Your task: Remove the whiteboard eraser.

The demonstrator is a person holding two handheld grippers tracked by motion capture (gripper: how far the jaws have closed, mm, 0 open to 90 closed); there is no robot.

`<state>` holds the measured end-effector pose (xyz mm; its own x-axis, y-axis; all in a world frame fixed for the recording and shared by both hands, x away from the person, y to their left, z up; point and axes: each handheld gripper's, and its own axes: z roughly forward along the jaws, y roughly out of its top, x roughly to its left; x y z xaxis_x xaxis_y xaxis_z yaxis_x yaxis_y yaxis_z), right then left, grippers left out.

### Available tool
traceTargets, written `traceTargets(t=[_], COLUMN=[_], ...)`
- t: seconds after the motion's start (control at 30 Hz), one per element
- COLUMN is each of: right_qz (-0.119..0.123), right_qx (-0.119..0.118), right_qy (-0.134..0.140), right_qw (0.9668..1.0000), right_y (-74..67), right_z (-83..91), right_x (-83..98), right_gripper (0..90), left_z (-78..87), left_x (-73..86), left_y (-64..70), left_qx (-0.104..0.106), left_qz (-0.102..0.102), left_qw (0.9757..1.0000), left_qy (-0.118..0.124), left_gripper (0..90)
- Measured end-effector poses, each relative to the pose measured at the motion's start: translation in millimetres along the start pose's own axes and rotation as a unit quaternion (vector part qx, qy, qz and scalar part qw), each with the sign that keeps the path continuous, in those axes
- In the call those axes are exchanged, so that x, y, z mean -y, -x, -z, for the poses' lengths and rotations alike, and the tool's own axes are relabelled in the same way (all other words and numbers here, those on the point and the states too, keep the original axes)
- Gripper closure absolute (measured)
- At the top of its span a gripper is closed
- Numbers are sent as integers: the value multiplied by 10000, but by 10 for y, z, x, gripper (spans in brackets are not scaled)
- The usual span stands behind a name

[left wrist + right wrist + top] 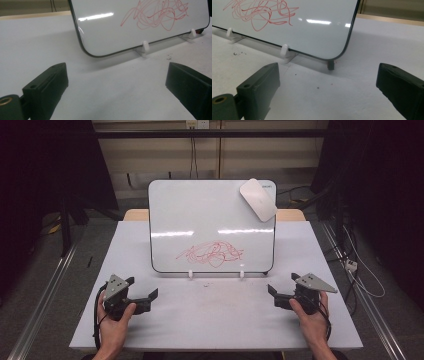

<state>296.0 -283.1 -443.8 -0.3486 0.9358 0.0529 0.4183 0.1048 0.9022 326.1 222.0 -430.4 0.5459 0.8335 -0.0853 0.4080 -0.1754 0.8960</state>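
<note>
A whiteboard stands tilted on two white clips at the back middle of the table, with a red scribble low on its face. A white eraser sticks to its top right corner. My left gripper rests at the front left in a hand, open and holding nothing. My right gripper rests at the front right, also open and holding nothing. In the left gripper view the whiteboard and red scribble lie ahead of my left gripper. The right gripper view shows the whiteboard beyond my right gripper.
The white table has bare surface between the two grippers. Small dark specks lie just in front of the board. Dark curtains and cables flank the table on both sides.
</note>
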Motion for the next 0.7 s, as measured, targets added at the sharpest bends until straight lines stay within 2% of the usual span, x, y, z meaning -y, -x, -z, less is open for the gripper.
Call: traceTargets(t=[0.17, 0.2, 0.47, 0.6, 0.7], right_qz=[-93, -104, -46, -22, 14], right_qx=[12, -7, 23, 128, 96], right_qy=[5, 12, 21, 4, 17], right_qw=[10000, 9999, 10000, 9999, 10000], right_y=[35, 39, 26, 2, -10], right_z=[3, 2, -21, -29, -21], right_x=[-4, -5, -29, -69, -78], right_gripper=[44, 42, 32, 39, 38], left_z=[-1, -7, 3, -2, 2], left_x=[0, 3, -2, 8, 7], left_y=[3, 10, 6, 17, 21], left_qx=[9, 11, -6, 7, 18], left_qz=[-34, 22, -17, 44, 49], left_qw=[10000, 10000, 10000, 10000, 10000], left_qy=[-23, -7, -23, -11, -8], left_gripper=[43, 43, 43, 43, 43])
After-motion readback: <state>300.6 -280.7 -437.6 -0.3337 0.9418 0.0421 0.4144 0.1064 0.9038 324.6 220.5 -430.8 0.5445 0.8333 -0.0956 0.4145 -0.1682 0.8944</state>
